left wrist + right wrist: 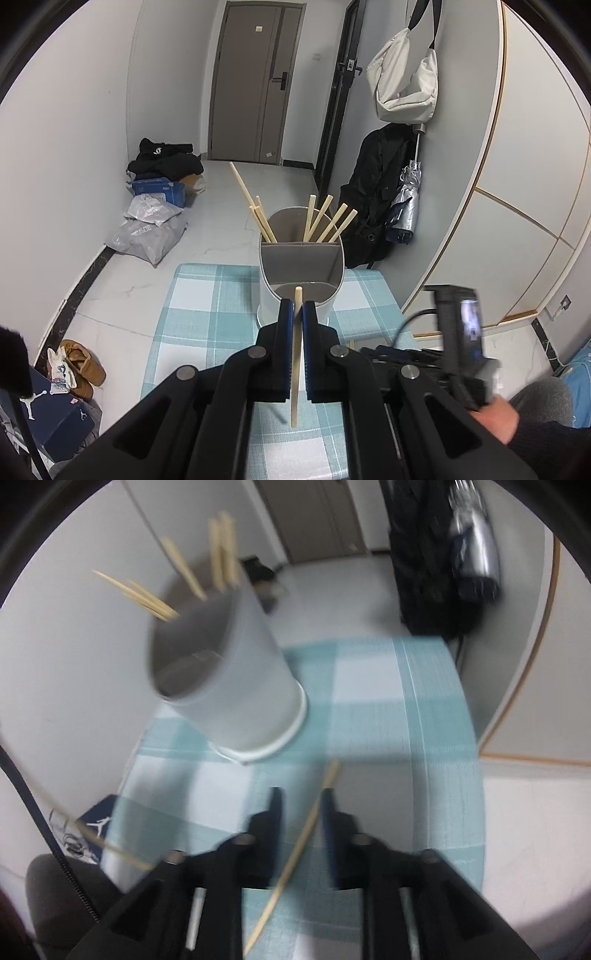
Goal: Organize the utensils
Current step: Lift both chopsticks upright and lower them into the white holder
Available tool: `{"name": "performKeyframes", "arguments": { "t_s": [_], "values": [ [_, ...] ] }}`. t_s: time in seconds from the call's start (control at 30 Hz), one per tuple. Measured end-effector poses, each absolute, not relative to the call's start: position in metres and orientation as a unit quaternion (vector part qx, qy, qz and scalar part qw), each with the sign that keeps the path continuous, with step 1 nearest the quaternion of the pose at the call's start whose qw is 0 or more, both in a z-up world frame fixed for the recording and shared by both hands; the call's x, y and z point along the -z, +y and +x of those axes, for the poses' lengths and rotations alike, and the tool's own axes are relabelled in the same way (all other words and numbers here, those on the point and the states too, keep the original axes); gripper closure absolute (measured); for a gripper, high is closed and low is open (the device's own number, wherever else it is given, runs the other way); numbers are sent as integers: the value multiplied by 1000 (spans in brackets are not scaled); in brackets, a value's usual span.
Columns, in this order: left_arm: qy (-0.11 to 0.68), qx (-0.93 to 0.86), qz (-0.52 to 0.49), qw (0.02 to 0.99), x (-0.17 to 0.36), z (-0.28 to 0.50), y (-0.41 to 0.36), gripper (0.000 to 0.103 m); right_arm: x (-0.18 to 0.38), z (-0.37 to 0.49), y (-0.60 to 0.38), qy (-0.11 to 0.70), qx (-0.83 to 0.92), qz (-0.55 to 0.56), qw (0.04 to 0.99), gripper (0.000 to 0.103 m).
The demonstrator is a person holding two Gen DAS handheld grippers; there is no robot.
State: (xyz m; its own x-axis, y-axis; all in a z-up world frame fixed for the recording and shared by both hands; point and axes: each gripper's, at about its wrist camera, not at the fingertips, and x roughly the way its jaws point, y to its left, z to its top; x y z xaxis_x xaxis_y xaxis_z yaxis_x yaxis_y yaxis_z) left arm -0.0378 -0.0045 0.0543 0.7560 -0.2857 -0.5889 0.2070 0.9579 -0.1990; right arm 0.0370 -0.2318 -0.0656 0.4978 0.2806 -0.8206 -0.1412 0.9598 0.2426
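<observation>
The left hand-held gripper (pixel 298 314) clamps a chopstick (pixel 295 362) upright before the holder (pixel 301 280) at the bench's (pixel 207 295) far edge, while the right hand-held gripper (pixel 301 801) stands parted around another chopstick (pixel 295 853).

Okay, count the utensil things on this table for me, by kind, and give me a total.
Chopsticks standing in the holder: 7
Chopstick held by the left hand-held gripper: 1
Chopstick lying on the checked cloth: 1
Holder: 1
Total: 10
</observation>
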Motion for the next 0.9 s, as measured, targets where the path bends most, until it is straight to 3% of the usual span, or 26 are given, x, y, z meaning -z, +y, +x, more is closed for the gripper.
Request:
{"name": "performKeyframes", "arguments": {
  "t_s": [0.2, 0.37, 0.5, 0.53, 0.73, 0.9],
  "values": [
    [335, 133, -65, 931, -47, -33, 3, 102, 88, 62, -223, 496, -64, 43, 865, 66],
    [347, 133, -67, 926, -41, -28, 7, 102, 104, 77, -212, 510, -28, 6, 860, 66],
    [349, 136, -66, 925, -41, -26, 8, 102, 105, 74, -202, 500, -24, -27, 865, 95],
    [349, 136, -66, 925, -42, -26, 8, 102, 105, 74, -203, 501, -29, -21, 865, 98],
    [347, 139, -63, 926, -47, -26, 8, 102, 91, 65, -221, 488, -66, 48, 869, 98],
    [344, 147, -67, 925, -57, -26, 8, 102, 50, 44, -231, 432, -112, 99, 889, 98]
  ]
}}
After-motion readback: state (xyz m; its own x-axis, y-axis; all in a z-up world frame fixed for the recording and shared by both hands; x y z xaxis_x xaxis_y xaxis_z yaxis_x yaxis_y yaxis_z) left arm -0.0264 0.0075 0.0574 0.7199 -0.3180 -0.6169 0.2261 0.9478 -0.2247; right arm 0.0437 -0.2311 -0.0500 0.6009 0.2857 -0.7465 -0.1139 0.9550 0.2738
